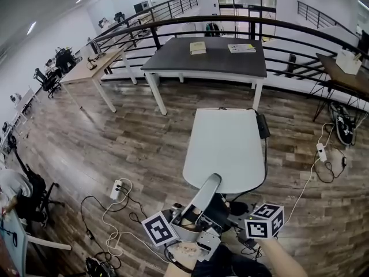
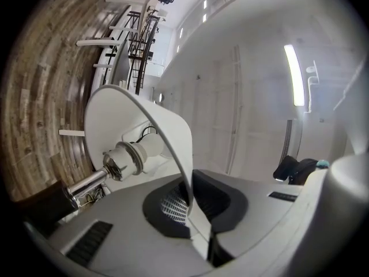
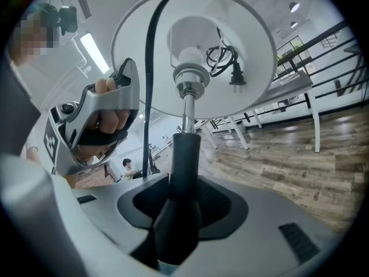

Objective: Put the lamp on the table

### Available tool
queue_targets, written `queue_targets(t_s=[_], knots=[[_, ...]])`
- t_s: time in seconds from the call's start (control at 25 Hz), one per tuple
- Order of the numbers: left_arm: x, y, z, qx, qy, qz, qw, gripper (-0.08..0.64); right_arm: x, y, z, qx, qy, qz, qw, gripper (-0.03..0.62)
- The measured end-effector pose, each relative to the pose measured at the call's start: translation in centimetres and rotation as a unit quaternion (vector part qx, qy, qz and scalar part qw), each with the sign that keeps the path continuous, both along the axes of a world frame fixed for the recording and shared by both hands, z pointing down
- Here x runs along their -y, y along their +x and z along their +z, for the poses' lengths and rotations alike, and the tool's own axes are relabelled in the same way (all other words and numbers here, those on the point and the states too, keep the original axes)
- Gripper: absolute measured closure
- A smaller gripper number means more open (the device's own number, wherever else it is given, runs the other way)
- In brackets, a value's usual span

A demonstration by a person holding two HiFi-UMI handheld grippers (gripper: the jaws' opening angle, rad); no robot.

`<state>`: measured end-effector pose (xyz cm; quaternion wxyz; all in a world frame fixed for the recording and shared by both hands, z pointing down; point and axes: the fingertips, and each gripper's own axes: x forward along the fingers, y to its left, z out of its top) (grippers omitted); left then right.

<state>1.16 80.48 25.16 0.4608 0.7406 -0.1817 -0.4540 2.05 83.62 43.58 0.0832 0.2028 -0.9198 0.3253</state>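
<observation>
1. At the near edge of the white table (image 1: 228, 154), the lamp (image 1: 203, 196) is held aloft, tilted.
2. Grips: left gripper (image 2: 193, 212) clenched on the lampshade rim (image 2: 173, 137); right gripper (image 3: 176, 212) grasping the black stem (image 3: 183, 154).
3. Step judged: carrying. Next move calls for righting the lamp, then lowering it onto the white table.

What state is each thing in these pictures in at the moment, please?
Lamp: held off the table, unlit.
Plug: unplugged, tucked inside the shade.
White table: bare, lamp not yet on it.
Left hand-held gripper: shut on the shade's rim.
Right hand-held gripper: closed on the lamp's black stem.
</observation>
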Motion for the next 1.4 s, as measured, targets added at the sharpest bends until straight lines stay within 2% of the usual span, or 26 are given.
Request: queue_targets(t_s=[0.28,0.64,1.08,1.4], knots=[[4.1,-0.1,0.2,-0.007,0.003,0.015,0.9999,0.546,4.3,0.0,0.2,-0.008,0.005,0.011,1.000,0.430],[12.6,-1.2,-0.3,-0.017,0.014,0.042,0.9989,0.546,13.1,-1.0,-0.3,-0.008,0.015,0.039,0.999,0.430],[22.6,-4.0,-1.9,-0.020,0.030,0.072,0.9968,0.548,23.6,-4.1,-1.8,-0.003,0.031,0.059,0.998,0.430],[27.1,-6.0,-2.1,-0.023,0.035,0.083,0.9957,0.548,28.2,-6.4,-1.9,-0.004,0.036,0.067,0.997,0.430]])
